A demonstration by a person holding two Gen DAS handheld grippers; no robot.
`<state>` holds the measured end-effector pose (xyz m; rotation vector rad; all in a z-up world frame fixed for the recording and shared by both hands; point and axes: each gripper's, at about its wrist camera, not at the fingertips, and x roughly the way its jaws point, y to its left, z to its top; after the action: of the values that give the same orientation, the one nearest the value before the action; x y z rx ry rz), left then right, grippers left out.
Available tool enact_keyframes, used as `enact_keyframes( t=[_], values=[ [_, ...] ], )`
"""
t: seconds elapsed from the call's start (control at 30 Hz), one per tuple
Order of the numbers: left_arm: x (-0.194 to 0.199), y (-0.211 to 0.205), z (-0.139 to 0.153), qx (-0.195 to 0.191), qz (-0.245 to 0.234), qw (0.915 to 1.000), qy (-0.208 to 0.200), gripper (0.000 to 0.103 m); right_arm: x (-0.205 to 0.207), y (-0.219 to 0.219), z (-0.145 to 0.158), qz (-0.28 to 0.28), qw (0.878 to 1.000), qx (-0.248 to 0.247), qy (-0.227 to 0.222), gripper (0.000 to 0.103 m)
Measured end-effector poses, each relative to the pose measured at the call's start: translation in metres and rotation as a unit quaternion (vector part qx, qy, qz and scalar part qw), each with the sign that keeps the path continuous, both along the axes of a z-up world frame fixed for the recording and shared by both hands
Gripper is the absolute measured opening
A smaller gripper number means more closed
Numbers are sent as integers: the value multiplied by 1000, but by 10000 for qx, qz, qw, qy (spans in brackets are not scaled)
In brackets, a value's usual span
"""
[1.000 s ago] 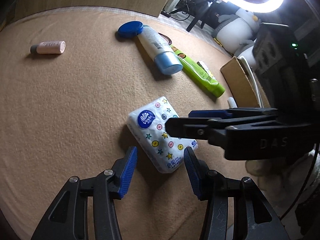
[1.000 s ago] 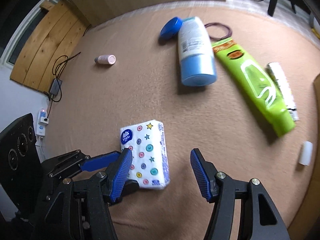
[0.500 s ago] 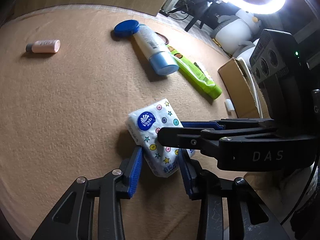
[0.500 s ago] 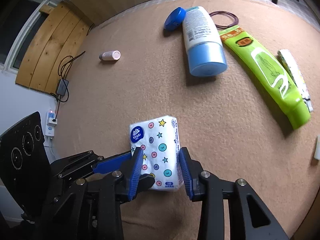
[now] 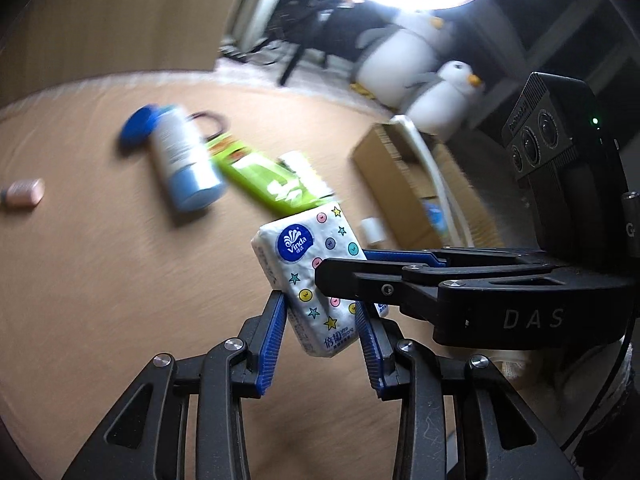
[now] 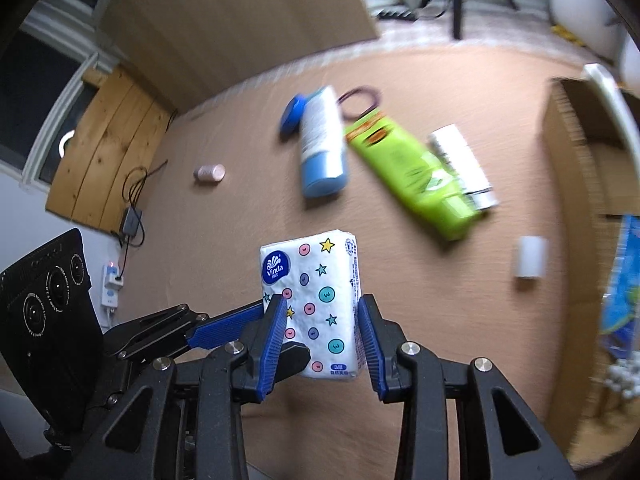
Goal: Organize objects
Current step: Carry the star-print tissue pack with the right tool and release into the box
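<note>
— Tissue pack [image 6: 316, 300], where is it?
— Clear of the tan mat [image 6: 224, 240], clamped by both grippers at once: the right gripper [image 6: 322, 336] across its near end, the left gripper [image 5: 320, 332] likewise.
— How should it be carried?
— Probably level, hands moving together, toward the cardboard box [image 5: 400, 184] on the right.
— What differs between views?
— Only the left view shows the plush penguins [image 5: 436, 96]; only the right view shows the blue packet [image 6: 620, 280] inside the box.

The tissue pack [image 6: 316, 300] is sitting at six o'clock; the bottle [image 6: 322, 144] is lying at twelve, the cardboard box [image 6: 580, 168] at three.
</note>
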<state>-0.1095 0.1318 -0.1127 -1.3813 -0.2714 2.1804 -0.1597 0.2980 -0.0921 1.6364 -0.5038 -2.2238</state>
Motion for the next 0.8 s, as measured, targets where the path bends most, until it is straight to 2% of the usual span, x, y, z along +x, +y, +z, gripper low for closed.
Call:
enact_keyframes(
  t=[0.37, 0.63, 0.8],
  values=[
    [-10, 132, 30, 251, -833, 9959, 241, 38, 28, 115, 32, -810, 9959, 319, 252, 34],
    [-14, 223, 30, 391, -1411, 9891, 184, 38, 44, 189, 34, -1342, 9881, 726, 203, 34],
    [-15, 262, 27, 397, -1618, 9859, 162, 38, 53, 222, 33, -1540, 9835, 936, 173, 34]
  ],
)
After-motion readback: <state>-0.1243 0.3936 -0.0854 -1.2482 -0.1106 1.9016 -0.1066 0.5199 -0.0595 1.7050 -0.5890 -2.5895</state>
